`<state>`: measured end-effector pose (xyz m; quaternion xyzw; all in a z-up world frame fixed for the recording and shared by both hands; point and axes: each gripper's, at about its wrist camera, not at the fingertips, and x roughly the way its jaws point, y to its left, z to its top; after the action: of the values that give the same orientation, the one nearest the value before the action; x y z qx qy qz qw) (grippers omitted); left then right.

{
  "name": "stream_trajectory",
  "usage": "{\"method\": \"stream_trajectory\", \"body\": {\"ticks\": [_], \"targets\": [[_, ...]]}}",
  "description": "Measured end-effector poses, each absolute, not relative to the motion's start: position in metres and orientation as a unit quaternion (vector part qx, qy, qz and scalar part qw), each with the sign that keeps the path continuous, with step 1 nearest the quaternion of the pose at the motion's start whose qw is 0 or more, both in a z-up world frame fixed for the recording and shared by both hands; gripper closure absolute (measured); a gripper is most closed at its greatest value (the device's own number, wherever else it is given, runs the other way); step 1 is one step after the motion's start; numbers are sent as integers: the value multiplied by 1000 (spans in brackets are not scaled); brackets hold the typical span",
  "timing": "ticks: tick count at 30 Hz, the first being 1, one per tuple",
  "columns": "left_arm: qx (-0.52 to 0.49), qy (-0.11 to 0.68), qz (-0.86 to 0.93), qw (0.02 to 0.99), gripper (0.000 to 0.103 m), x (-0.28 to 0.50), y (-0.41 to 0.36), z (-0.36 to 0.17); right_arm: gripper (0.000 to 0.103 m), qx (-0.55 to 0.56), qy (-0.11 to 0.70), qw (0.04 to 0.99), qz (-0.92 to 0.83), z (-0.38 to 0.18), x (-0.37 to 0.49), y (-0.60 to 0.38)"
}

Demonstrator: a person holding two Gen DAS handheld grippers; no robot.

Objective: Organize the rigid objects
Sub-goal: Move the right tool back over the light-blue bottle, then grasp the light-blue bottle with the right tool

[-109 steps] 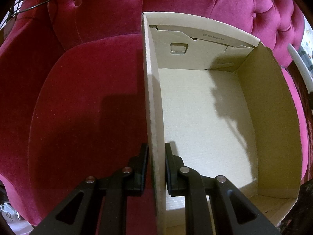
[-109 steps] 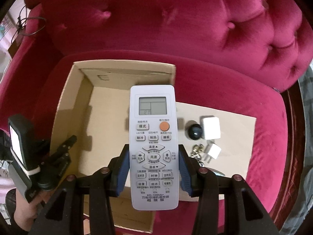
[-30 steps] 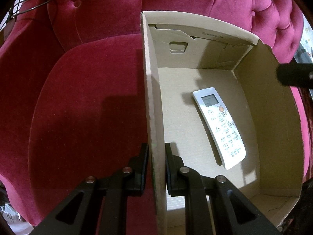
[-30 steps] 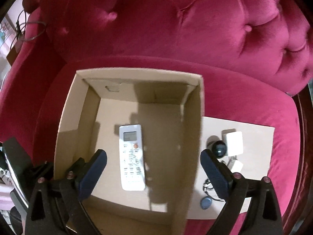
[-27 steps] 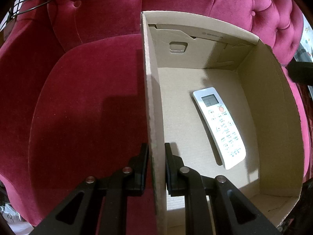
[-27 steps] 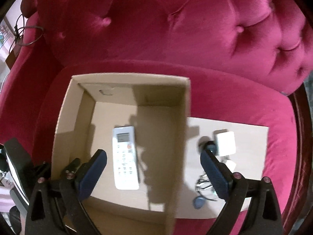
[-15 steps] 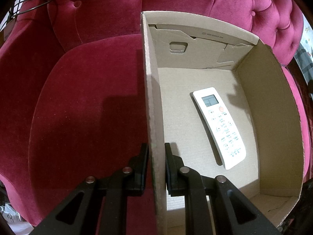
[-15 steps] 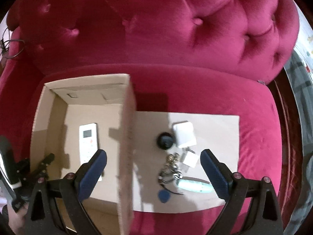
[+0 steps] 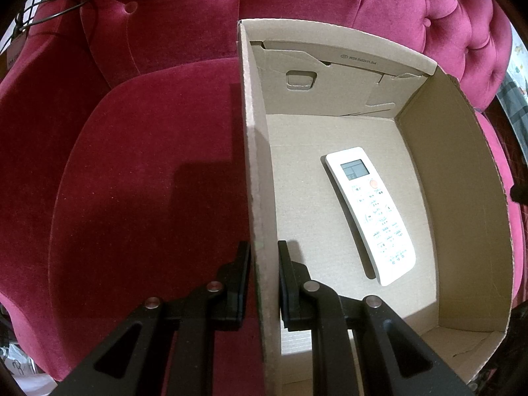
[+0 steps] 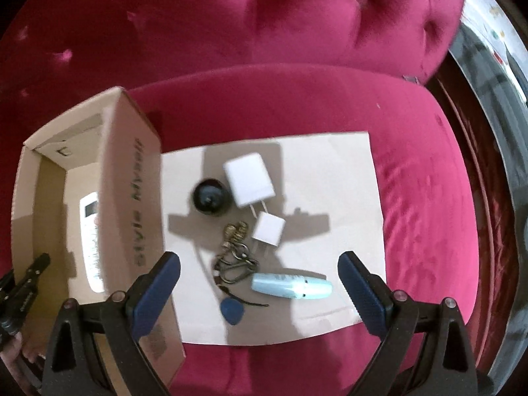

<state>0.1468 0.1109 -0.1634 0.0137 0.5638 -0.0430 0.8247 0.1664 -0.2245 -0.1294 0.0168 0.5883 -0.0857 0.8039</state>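
Crimson tufted velvet sofa (image 10: pixel 297 105) under cardboard sheet (image 10: pixel 330 178)

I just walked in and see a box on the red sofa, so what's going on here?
A person with a gripper in each hand is sorting small items into a cardboard box on a red sofa. The left gripper is clamped on the box's side wall, steadying it. A white remote already lies inside. The right gripper hangs open and empty above a cardboard sheet beside the box, where two white chargers, a black round object, a keyring and a light blue item wait.
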Motion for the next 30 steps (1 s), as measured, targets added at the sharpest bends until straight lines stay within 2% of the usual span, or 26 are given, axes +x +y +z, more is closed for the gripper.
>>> {"method": "stream_trajectory", "body": {"ticks": [15,26,29,30], "targets": [[13,565,-42,824,86,146,112,-164,4,74,643,753,-121,-204,155,-260],[15,567,-40,822,86,148,108,-166,5,106,653,739,-129,-226,147,-278],[16,567,-40,822,86,148,107,-167,9,105,651,741,-126,-227,150,-285],[16,567,-40,823,86,149,106,-168,13,106,652,740,-125,-226,149,-286]]}}
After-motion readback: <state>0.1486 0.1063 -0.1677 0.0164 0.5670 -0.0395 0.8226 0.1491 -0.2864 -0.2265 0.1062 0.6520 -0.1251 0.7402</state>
